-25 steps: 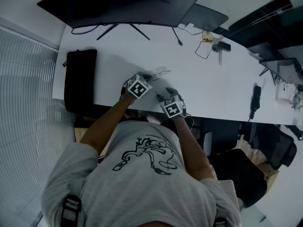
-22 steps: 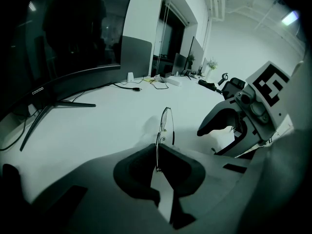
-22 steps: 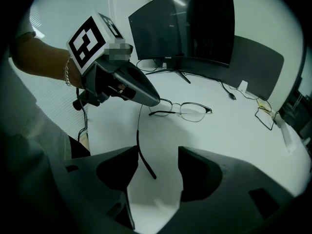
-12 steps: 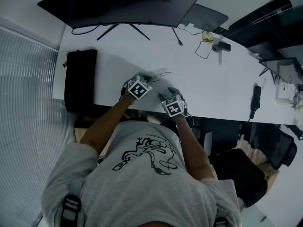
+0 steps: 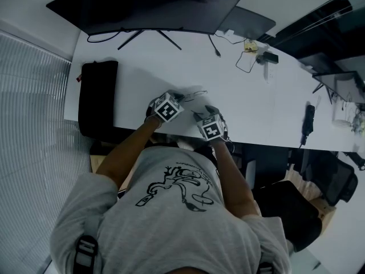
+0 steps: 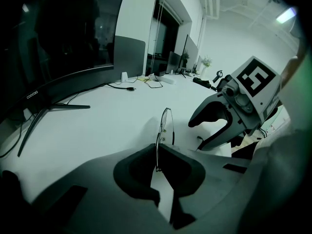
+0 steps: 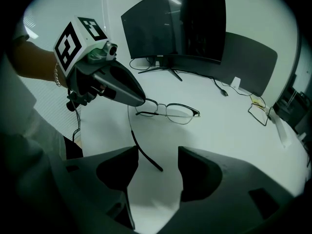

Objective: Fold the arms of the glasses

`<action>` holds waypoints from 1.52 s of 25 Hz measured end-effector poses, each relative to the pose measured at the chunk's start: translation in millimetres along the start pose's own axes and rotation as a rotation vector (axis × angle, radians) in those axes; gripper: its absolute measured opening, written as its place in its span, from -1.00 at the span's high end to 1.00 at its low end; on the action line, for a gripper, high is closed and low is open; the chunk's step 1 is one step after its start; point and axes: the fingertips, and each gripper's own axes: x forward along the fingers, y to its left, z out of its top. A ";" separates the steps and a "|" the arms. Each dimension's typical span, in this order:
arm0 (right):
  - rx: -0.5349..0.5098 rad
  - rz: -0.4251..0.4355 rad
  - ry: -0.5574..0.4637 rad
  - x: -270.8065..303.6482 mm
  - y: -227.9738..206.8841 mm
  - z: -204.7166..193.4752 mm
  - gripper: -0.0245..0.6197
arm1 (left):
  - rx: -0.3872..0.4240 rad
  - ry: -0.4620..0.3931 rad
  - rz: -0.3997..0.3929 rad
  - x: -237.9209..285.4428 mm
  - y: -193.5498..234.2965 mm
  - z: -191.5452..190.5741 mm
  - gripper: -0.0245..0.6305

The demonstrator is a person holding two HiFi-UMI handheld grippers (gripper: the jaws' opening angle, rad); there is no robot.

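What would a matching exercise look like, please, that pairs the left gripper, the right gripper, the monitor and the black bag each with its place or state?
Things:
1. left gripper
2. right gripper
3. monitor
4. black bag

Places or states:
A. stands at the far edge of the desk
B. jaws apart, the glasses arm between them
C. lies at the desk's left end in the head view
D. shut on the glasses frame

Pairs: 1-D, 2-B, 3-A, 4-C
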 end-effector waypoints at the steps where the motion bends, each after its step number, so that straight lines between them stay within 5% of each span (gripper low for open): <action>1: 0.002 -0.002 0.000 0.2 -0.8 0.2 0.10 | 0.001 0.003 -0.003 -0.5 -0.6 -0.2 0.82; 38: 0.049 -0.042 0.019 1.8 -24.0 -9.7 0.11 | 0.057 0.050 -0.118 -3.9 -37.7 -9.3 0.82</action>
